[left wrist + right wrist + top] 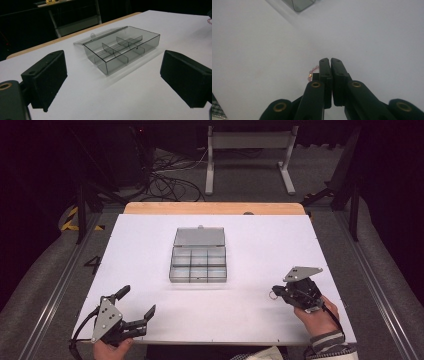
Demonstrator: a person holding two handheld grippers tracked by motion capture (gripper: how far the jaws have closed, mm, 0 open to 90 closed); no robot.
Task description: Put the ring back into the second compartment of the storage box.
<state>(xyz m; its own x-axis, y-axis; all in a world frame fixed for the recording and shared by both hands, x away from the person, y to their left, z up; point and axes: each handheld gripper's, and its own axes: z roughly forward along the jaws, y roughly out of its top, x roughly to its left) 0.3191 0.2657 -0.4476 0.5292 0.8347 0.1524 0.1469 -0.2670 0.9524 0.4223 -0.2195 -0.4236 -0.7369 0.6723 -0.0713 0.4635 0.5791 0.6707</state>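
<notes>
A clear box (pixel 198 262) with an opened lid (pixel 199 237) is seen at the middle of the white tabletop (pixel 250 245); its inside is split into compartments by thin dividers, and they look empty.

The right claw (pixel 276 292) is held low over the tabletop, near the right front, well apart from the box, with its jaws pressed together. In the right gripper view a short run of pale pink beads with a gold bead (pixel 311 74) is seen poking out beside the jaws, so a small beaded ring or bracelet seems to be pinched there; in the high view a small loop (pixel 273 295) is seen at the tip. What exactly it is cannot be told.

The beaded piece is judged to be very light, limp and easily dropped or snapped at its string. It is best held across the beads with a gentle pinch, not by the thread. The box is judged light, stiff and slippery, likely to slide if nudged.

The left claw (pixel 139 302) is held wide open at the left front and nothing is held in it. It is pointed toward the box. The right hand (pixel 317 317) is angled inward, toward the box.
</notes>
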